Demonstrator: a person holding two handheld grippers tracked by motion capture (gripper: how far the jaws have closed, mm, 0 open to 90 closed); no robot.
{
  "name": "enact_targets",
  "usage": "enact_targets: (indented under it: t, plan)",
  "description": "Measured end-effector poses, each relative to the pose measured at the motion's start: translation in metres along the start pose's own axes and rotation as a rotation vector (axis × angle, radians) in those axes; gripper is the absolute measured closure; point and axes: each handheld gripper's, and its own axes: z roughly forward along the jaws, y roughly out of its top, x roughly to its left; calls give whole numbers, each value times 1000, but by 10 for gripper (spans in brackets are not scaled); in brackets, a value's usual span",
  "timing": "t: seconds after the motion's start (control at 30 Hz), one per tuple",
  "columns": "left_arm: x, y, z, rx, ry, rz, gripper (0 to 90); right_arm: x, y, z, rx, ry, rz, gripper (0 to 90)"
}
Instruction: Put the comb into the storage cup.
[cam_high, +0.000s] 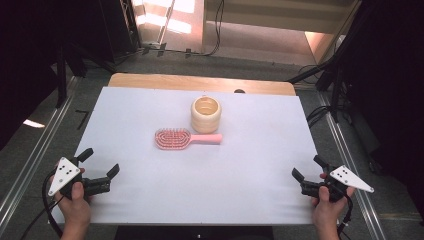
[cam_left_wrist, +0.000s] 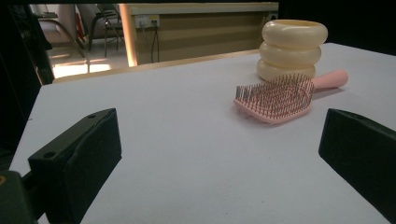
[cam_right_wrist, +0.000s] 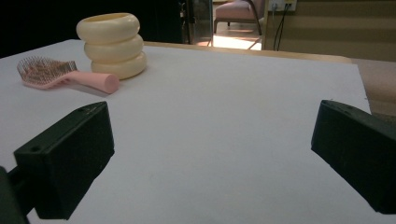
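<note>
Resting at the near corners of the white table (cam_high: 150, 200), the two grippers are each held in a person's hand and both stand wide apart at the jaws with nothing between them. At the near left corner, the left gripper (cam_high: 100, 162) points inward toward the middle of the table; in the left gripper view its two black jaws rise at either side of the bare white surface. At the near right corner, the right gripper (cam_high: 307, 167) likewise aims inward, its jaws spread just as wide in the right gripper view. Farther out, near the middle of the table and well apart from both grippers, lies a pink hairbrush (cam_high: 182, 138), bristles up, its head toward the left side of the high view and its handle toward the right. From the left gripper it sits ahead and to the right (cam_left_wrist: 280, 95); from the right gripper it sits ahead and far to the left (cam_right_wrist: 60, 74). Just behind the brush's handle stands a cream ringed cup (cam_high: 206, 114), upright, shaped like three stacked rings, very close to the handle.
</note>
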Motion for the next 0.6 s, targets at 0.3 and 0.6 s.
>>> enact_targets:
  t: [0.3,0.6]
  plan:
    - [2,-1,1,1,-5,-20,0,4,4,2,31,32,-32,0]
    - [2,-1,1,-3,-6,-29,0,9,18,3,41,39,-50,0]
